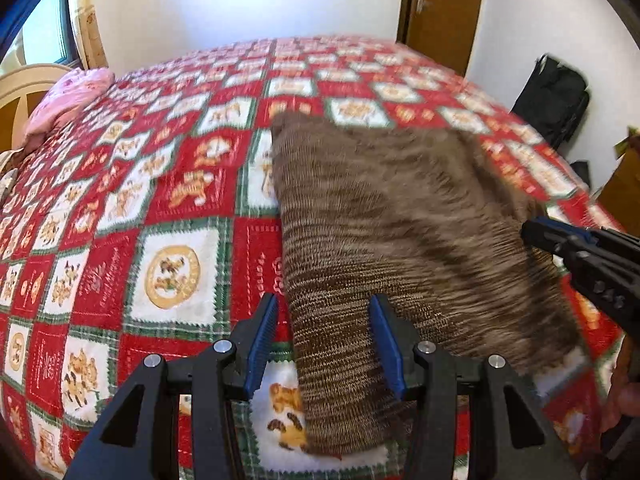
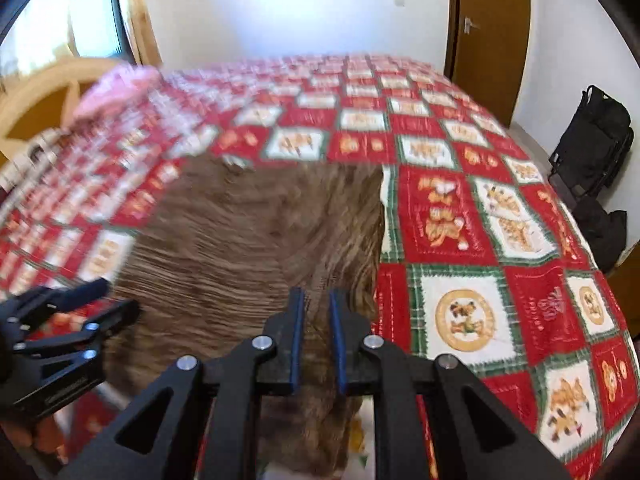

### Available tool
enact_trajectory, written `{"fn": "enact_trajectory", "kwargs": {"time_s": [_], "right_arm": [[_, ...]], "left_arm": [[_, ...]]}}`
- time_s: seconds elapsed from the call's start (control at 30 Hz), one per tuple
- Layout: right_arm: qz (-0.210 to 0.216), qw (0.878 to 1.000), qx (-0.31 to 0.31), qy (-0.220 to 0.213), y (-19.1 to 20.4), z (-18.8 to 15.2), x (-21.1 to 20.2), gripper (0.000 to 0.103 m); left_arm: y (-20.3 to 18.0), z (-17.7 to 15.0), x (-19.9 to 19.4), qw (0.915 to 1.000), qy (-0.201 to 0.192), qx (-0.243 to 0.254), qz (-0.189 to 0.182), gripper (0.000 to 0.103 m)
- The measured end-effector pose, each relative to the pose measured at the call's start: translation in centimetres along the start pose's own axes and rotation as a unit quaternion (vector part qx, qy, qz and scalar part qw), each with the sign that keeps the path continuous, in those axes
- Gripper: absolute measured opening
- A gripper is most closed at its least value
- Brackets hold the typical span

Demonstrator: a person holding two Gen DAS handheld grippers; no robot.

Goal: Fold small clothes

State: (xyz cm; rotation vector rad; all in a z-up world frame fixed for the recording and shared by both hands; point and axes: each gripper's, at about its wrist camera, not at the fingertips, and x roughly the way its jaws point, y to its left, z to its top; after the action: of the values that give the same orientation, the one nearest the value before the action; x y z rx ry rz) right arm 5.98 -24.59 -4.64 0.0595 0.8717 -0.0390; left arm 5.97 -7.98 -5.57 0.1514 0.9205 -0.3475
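Observation:
A brown knitted garment (image 1: 392, 216) lies on the red, white and green patchwork bedspread (image 1: 172, 216). My left gripper (image 1: 324, 340) is open, its blue-padded fingers astride the garment's near left edge. My right gripper (image 2: 316, 336) is nearly closed, with a fold of the garment (image 2: 248, 240) between its blue pads near the near right corner. The right gripper also shows at the right of the left wrist view (image 1: 536, 236). The left gripper shows at the left of the right wrist view (image 2: 112, 300). Both views are motion-blurred.
A pink pillow (image 1: 68, 100) lies at the far left of the bed by a wooden headboard (image 1: 24, 84). A black bag (image 2: 592, 140) stands on the floor to the right. A brown door (image 1: 440, 4) is behind the bed.

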Motion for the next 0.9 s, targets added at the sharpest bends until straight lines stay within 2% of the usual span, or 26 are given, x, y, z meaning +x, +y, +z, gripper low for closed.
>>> {"fn": "enact_trajectory", "kwargs": {"time_s": [0.03, 0.2, 0.27, 0.33, 0.37, 0.4, 0.47, 0.63, 0.9], "right_arm": [[-0.003, 1.000, 0.017, 0.023, -0.5, -0.2, 1.3, 0.017], [0.037, 0.995, 0.094, 0.015, -3.2, -0.1, 1.9, 0.017], [0.038, 0.995, 0.095, 0.014, -3.1, -0.2, 1.5, 0.018], [0.044, 0.994, 0.099, 0.007, -2.9, -0.5, 0.5, 0.024], [0.050, 0.993, 0.109, -0.002, -2.9, -0.8, -0.4, 0.037], [0.055, 0.992, 0.115, -0.009, -2.8, -0.9, -1.0, 0.055], [0.058, 0.990, 0.123, -0.034, -2.2, -1.5, -2.9, 0.070], [0.035, 0.988, 0.131, -0.068, -1.4, -2.8, -5.9, 0.070], [-0.011, 0.988, 0.136, -0.067, -0.4, -5.0, -8.0, 0.071]], "left_arm": [[-0.1, -0.1, 0.5, 0.9999, 0.009, -0.001, 0.009, 0.050], [-0.8, -0.2, 0.8, 0.9982, -0.001, 0.020, 0.056, 0.071], [-1.1, -0.2, 0.7, 0.9967, -0.001, 0.036, 0.073, 0.072], [-1.2, -0.2, 0.3, 0.9958, 0.001, 0.041, 0.082, 0.072], [-1.3, -0.2, 0.2, 0.9952, 0.004, 0.042, 0.089, 0.072], [-1.3, -0.3, 0.1, 0.9943, 0.009, 0.043, 0.097, 0.072], [-1.6, -0.4, -0.3, 0.9933, 0.014, 0.049, 0.104, 0.072], [-1.2, -1.4, -2.2, 0.9959, 0.002, 0.027, 0.087, 0.072], [-1.1, -3.1, -5.0, 0.9956, -0.027, 0.030, 0.084, 0.072]]}}
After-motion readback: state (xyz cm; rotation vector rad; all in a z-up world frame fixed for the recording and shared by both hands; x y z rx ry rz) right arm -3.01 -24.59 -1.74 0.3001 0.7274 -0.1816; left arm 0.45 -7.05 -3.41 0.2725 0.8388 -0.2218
